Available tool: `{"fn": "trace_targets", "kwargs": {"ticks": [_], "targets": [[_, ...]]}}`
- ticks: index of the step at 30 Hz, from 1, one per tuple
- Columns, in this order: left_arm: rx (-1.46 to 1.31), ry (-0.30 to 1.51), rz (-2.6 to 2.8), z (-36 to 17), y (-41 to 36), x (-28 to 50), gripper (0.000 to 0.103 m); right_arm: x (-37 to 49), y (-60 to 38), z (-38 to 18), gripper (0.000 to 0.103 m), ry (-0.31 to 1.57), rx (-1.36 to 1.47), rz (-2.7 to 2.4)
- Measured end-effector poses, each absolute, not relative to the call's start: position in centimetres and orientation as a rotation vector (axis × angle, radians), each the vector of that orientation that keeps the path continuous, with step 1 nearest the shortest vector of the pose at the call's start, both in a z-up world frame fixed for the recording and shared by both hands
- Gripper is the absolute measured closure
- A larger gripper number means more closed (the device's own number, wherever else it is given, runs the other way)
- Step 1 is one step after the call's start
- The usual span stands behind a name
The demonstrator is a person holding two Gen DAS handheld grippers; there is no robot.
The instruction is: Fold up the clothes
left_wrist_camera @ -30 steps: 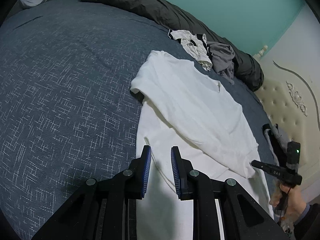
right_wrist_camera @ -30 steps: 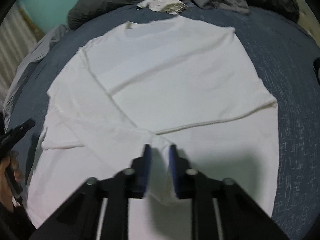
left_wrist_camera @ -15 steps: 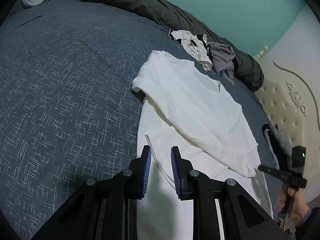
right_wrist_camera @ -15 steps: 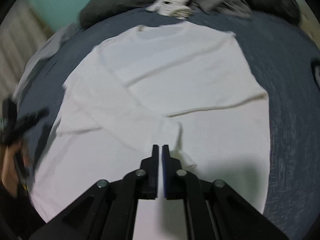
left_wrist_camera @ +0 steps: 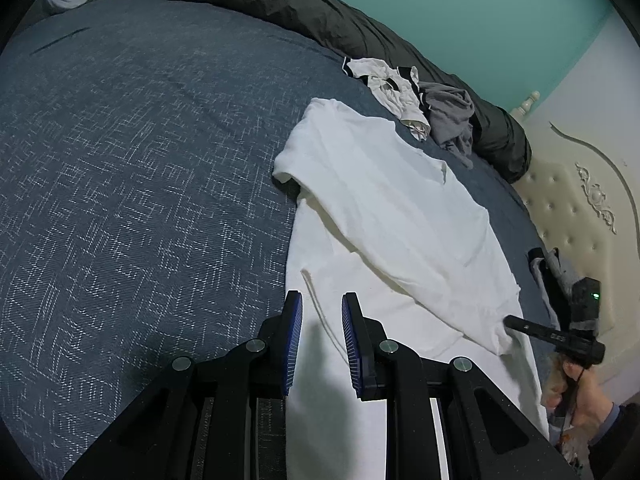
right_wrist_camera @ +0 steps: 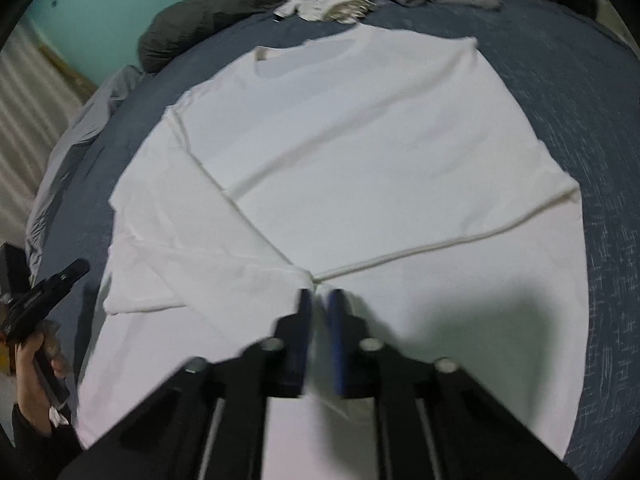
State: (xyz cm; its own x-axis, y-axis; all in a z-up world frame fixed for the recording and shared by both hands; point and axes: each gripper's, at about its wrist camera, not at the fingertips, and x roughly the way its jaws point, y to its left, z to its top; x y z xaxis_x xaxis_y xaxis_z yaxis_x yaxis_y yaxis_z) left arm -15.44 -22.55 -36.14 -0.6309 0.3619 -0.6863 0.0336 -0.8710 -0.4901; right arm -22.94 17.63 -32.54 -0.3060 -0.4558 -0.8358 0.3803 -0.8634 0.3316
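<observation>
A white T-shirt (right_wrist_camera: 360, 168) lies spread on a bed (left_wrist_camera: 132, 168) covered in dark blue patterned fabric. Its collar end points toward a long dark grey pillow (left_wrist_camera: 304, 12) at the far edge of the bed. One sleeve is folded in across the body, and a folded edge runs diagonally over the lower half.

The left hand-held gripper (left_wrist_camera: 320, 316) hangs over the near edge of the shirt. Its blue-padded fingers (left_wrist_camera: 294, 328) are spread apart with nothing between them.

The right hand-held gripper (right_wrist_camera: 319, 304) sits at the point where the folded seams of the shirt meet. The fingers stand close together with a narrow gap between them, and white cloth shows in that gap. The right wrist view is blurred, so whether the pads are pinching the fabric cannot be told.

A crumpled white and black garment (left_wrist_camera: 384, 84) and a grey garment (left_wrist_camera: 452, 120) lie just beyond the collar, against the pillow. A cream tufted headboard (left_wrist_camera: 572, 208) stands beside the bed.
</observation>
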Motion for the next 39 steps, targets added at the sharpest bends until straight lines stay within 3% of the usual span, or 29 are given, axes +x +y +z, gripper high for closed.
{"fn": "trace_targets", "kwargs": {"ticks": [8,18,23,25,30,39], "targets": [[-1.239,-0.679,2.593,-35.9,-22.3,-15.3,0.081,-18.3,17.9,-29.1,0.101,0.026,1.275,-2.113],[-1.248,-0.662,2.597,-36.0,-22.2,-15.0,0.081,-12.5,16.7,-31.7,0.101,0.248,1.370,-1.961],[-1.243,-0.666,2.598,-35.9,-22.4,-14.9,0.081,-12.3,18.4,-31.7,0.101,0.125,1.444,-1.951],[-1.243,-0.667,2.598,-35.9,-22.5,-15.0,0.081,-12.6,19.3,-30.8,0.099,0.093,1.418,-2.002],[-1.251,-0.661,2.592,-36.0,-22.2,-15.1,0.081,-15.4,21.2,-30.6,0.062,0.003,1.451,-2.179],[-1.264,-0.663,2.589,-36.3,-22.3,-15.3,0.081,-18.5,20.7,-33.8,0.059,-0.010,1.567,-2.221]]}}
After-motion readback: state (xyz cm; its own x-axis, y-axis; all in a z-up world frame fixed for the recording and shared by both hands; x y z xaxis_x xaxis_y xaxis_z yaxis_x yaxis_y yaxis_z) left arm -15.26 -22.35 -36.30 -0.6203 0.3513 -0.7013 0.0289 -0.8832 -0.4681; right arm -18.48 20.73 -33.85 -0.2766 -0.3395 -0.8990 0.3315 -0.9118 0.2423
